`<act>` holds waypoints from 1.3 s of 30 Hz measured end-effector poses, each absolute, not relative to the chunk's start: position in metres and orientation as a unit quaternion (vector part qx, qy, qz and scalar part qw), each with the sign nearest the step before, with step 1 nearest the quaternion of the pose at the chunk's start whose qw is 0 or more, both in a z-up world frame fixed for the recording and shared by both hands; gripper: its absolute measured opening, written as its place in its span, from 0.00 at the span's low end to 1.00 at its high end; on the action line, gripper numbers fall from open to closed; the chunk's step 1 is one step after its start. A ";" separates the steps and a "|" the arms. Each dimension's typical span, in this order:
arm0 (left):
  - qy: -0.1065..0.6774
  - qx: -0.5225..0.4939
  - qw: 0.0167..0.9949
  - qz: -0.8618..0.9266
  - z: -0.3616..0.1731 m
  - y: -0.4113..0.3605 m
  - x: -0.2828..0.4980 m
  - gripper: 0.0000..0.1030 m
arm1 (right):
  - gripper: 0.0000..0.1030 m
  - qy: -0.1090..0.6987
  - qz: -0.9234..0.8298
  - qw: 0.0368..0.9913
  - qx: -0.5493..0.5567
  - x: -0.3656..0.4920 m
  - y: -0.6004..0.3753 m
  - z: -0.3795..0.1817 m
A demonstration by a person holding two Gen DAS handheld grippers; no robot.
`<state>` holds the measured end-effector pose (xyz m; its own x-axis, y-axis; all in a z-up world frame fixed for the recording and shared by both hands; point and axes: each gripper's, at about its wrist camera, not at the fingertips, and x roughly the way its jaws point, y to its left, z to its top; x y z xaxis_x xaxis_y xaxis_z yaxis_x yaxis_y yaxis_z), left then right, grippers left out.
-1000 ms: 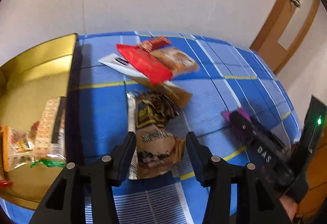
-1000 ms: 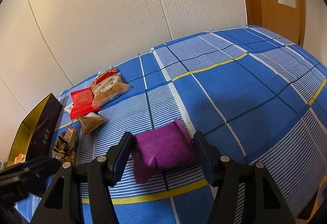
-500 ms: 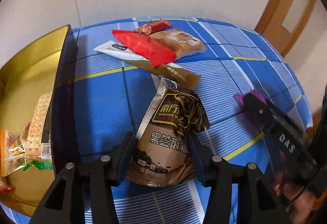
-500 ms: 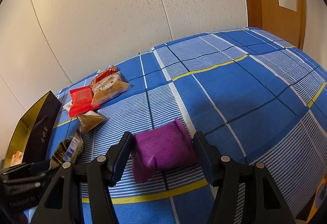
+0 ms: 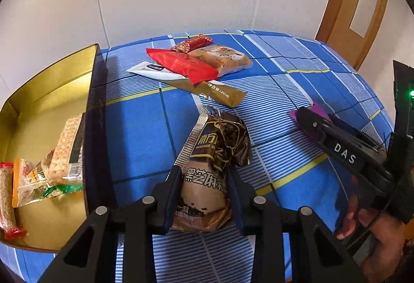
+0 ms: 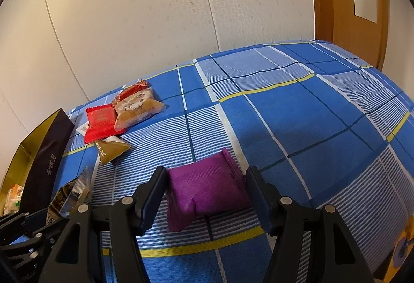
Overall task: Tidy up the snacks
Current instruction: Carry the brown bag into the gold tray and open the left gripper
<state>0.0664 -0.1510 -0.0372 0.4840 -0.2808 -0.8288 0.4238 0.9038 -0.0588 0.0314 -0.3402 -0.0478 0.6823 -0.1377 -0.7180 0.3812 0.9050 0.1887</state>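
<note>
The tabletop (image 6: 297, 112) is covered by a blue plaid cloth (image 5: 139, 133) with white and yellow lines. At its left edge sits a gold-lined box (image 5: 46, 91). Near the far edge lies a cluster of packets: a flat red packet (image 5: 181, 63), a small red candy (image 5: 194, 43), a tan cake packet (image 5: 222, 58) and a long brown sachet (image 5: 220, 94) partly under them. A purple pouch (image 6: 207, 187) lies well apart toward the near side.

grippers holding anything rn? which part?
The left gripper clamps the brown sesame snack bag across its lower half. The right gripper brackets the purple packet lying on the cloth; contact cannot be told.
</note>
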 end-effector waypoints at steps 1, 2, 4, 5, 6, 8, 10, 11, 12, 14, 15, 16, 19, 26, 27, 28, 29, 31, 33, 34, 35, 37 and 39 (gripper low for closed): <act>0.464 0.075 0.858 -0.206 -0.037 -0.150 0.065 0.34 | 0.59 0.371 -0.144 0.902 0.165 0.031 -0.341 -0.048; 0.465 0.072 0.858 -0.207 -0.037 -0.148 0.064 0.34 | 0.59 0.370 -0.145 0.903 0.165 0.031 -0.341 -0.048; 0.466 0.063 0.858 -0.209 -0.036 -0.145 0.062 0.33 | 0.59 0.370 -0.145 0.903 0.164 0.031 -0.341 -0.048; 0.465 0.060 0.858 -0.210 -0.036 -0.143 0.062 0.33 | 0.59 0.370 -0.145 0.903 0.163 0.031 -0.340 -0.048; 0.464 0.057 0.858 -0.212 -0.035 -0.142 0.061 0.33 | 0.59 0.370 -0.145 0.903 0.163 0.031 -0.340 -0.048; 0.461 0.048 0.859 -0.216 -0.032 -0.138 0.059 0.33 | 0.59 0.371 -0.145 0.903 0.161 0.031 -0.340 -0.048; 0.456 0.036 0.862 -0.221 -0.028 -0.134 0.057 0.33 | 0.59 0.371 -0.145 0.903 0.161 0.031 -0.340 -0.048; 0.449 0.026 0.864 -0.227 -0.025 -0.131 0.055 0.33 | 0.59 0.371 -0.144 0.903 0.161 0.031 -0.340 -0.048; 0.440 0.020 0.867 -0.232 -0.020 -0.128 0.053 0.33 | 0.59 0.371 -0.145 0.903 0.161 0.031 -0.340 -0.048; 0.426 0.015 0.873 -0.238 -0.013 -0.123 0.049 0.33 | 0.59 0.371 -0.144 0.903 0.160 0.031 -0.340 -0.048; 0.418 0.012 0.876 -0.240 -0.007 -0.119 0.046 0.33 | 0.59 0.371 -0.144 0.903 0.160 0.031 -0.340 -0.048; 0.412 0.007 0.879 -0.241 -0.003 -0.116 0.045 0.33 | 0.59 0.371 -0.144 0.903 0.160 0.031 -0.340 -0.048; 0.400 -0.009 0.885 -0.236 0.009 -0.103 0.044 0.33 | 0.59 0.371 -0.144 0.903 0.160 0.031 -0.340 -0.048; 0.378 -0.048 0.905 -0.188 0.028 -0.056 0.053 0.33 | 0.59 0.373 -0.144 0.903 0.157 0.032 -0.340 -0.048; 0.378 -0.053 0.906 -0.182 0.029 -0.050 0.055 0.33 | 0.59 0.373 -0.144 0.903 0.156 0.032 -0.340 -0.049; 0.377 -0.059 0.908 -0.173 0.029 -0.042 0.059 0.33 | 0.59 0.373 -0.144 0.903 0.156 0.032 -0.341 -0.049; 0.376 -0.063 0.910 -0.161 0.030 -0.032 0.062 0.33 | 0.59 0.373 -0.144 0.903 0.156 0.032 -0.340 -0.049; 0.376 -0.069 0.914 -0.139 0.030 -0.013 0.068 0.33 | 0.59 0.373 -0.144 0.903 0.156 0.031 -0.341 -0.049; 0.375 -0.078 0.916 -0.116 0.029 0.006 0.072 0.33 | 0.59 0.373 -0.144 0.903 0.156 0.031 -0.340 -0.049; 0.376 -0.082 0.917 -0.109 0.028 0.013 0.072 0.33 | 0.59 0.373 -0.144 0.903 0.156 0.031 -0.341 -0.049; 0.379 -0.086 0.917 -0.095 0.026 0.025 0.074 0.33 | 0.59 0.373 -0.144 0.903 0.156 0.031 -0.340 -0.049; 0.384 -0.092 0.916 -0.073 0.022 0.041 0.077 0.33 | 0.59 0.373 -0.144 0.903 0.156 0.031 -0.341 -0.049; 0.390 -0.098 0.913 -0.061 0.016 0.054 0.080 0.33 | 0.59 0.374 -0.144 0.903 0.154 0.032 -0.340 -0.049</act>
<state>0.0798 0.0542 0.0164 0.6882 -0.1877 -0.7008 0.0345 0.9733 -0.2268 0.0319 -0.3403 -0.0488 0.6789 -0.1443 -0.7200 0.3748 0.9112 0.1708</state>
